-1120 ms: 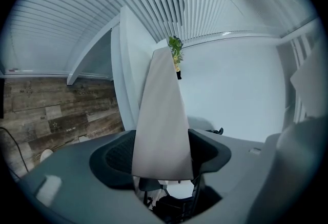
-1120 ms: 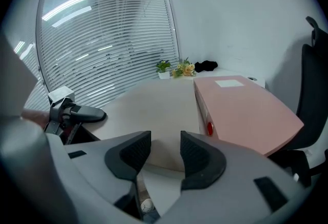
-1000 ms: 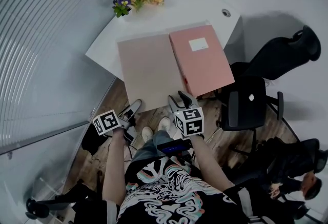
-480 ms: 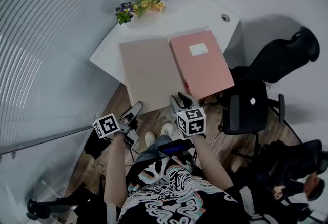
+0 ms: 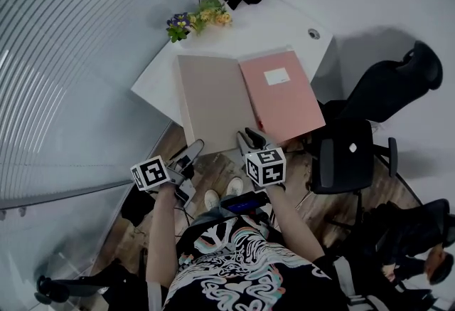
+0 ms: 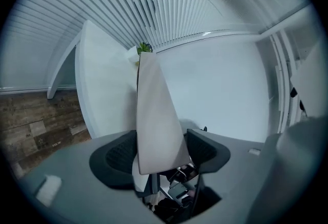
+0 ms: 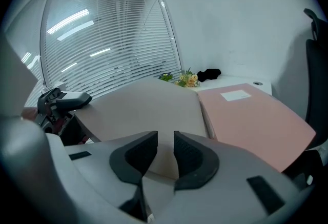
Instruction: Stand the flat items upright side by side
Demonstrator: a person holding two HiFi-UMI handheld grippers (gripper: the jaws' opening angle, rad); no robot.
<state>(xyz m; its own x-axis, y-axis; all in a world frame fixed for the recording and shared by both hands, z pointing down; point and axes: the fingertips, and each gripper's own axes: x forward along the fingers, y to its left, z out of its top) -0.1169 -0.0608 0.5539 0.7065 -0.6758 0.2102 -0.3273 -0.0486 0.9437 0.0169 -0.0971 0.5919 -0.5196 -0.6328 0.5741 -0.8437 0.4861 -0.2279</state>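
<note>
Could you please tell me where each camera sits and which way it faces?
Head view: on the person's head, facing steeply down at the desk, beige folder and pink folder; shows forearms, torso, left gripper, right gripper.
Left gripper view: on the left gripper, facing the blinds; its jaws clamp the tilted beige folder.
Right gripper view: on the right gripper, facing across both folders toward the flowers; its jaws have just been closing, beige corner between them.
Shared: all three show the beige folder.

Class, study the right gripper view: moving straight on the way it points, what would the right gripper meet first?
The beige folder, probably: its near edge sits between the right gripper's jaws, which have just been closing; contact is unclear.
</note>
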